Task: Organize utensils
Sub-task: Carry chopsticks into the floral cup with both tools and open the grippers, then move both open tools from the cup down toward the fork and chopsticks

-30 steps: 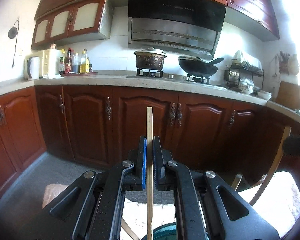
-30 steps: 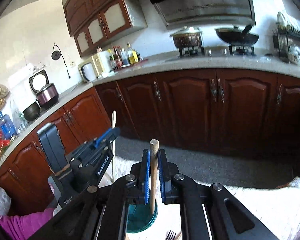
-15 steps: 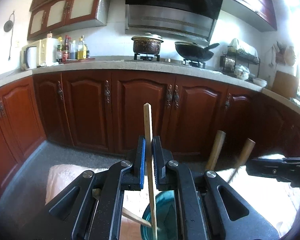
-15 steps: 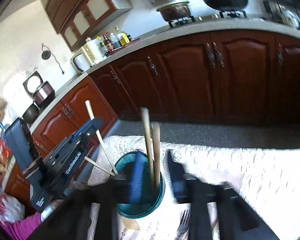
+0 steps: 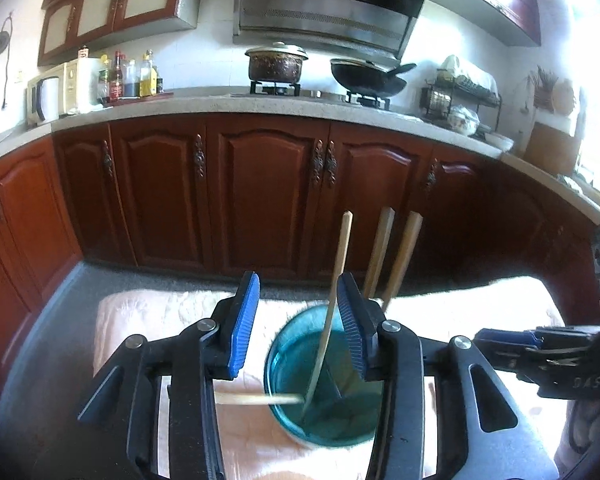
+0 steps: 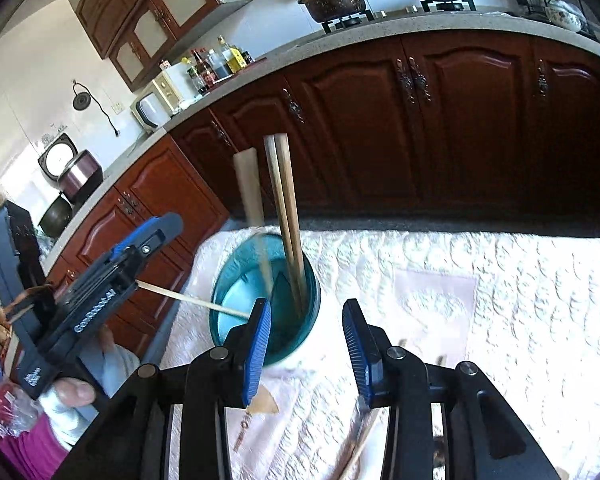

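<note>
1. Left wrist view: left gripper spread wide, blue pads apart, nothing pinched between them.
2. Just beyond the fingers, a teal cup standing on a pale quilted cloth.
3. Inside the cup: a thin light chopstick, slightly blurred, leaning close beside the right-hand pad, plus two thicker brown wooden handles leaning against the far rim.
4. Another pale chopstick lying nearly flat, tip at the cup's near-left rim.
5. Right wrist view: right gripper likewise spread, gripping nothing, hovering just near the cup.
6. Same view: brown handles upright in the cup; left gripper at left, beside the cup.
7. Behind: red-brown cabinets, lidded pot and wok on the stove.
</note>
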Motion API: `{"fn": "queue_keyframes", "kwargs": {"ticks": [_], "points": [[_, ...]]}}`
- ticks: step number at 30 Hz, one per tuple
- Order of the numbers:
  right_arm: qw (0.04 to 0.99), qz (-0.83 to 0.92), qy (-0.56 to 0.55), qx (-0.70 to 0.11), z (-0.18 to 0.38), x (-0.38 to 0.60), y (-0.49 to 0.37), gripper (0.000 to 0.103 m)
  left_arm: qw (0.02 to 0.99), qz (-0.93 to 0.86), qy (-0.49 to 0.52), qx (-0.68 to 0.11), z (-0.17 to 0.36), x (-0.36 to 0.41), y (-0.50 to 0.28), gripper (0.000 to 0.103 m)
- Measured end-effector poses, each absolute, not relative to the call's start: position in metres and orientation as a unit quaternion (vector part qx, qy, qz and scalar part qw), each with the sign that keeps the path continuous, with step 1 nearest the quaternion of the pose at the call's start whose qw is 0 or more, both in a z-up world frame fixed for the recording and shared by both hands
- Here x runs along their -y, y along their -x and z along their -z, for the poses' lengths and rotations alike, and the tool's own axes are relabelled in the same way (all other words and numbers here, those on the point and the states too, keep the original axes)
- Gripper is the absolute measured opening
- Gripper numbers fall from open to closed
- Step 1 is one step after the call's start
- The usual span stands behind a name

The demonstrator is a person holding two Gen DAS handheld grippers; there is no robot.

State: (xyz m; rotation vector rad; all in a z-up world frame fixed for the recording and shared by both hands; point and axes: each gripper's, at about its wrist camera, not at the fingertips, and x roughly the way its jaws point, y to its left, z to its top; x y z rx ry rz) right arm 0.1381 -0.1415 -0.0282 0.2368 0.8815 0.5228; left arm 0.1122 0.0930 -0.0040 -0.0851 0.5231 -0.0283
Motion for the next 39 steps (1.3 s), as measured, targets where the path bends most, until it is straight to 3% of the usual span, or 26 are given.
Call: {"fn": "queue_keyframes", "kwargs": {"ticks": [6, 25, 39], "points": [[0.870, -0.234, -0.099, -0.423, 0.032, 0.143, -0.119, 0.035, 0.956, 0.018, 0.044, -0.290, 0.012, -0.079, -0.093, 0.048], [0.880, -0.187, -0.087, -0.428, 0.045, 0.185, -0.077, 0.037, 0.948, 0.039, 0.037, -0.313, 0.014, -0.046, -0.059, 0.051], [0.875, -0.165, -0.107, -0.442, 0.057, 0.210, -0.066, 0.038, 0.940, 0.103, 0.085, -0.313, -0.001, -0.051, -0.043, 0.056]]}}
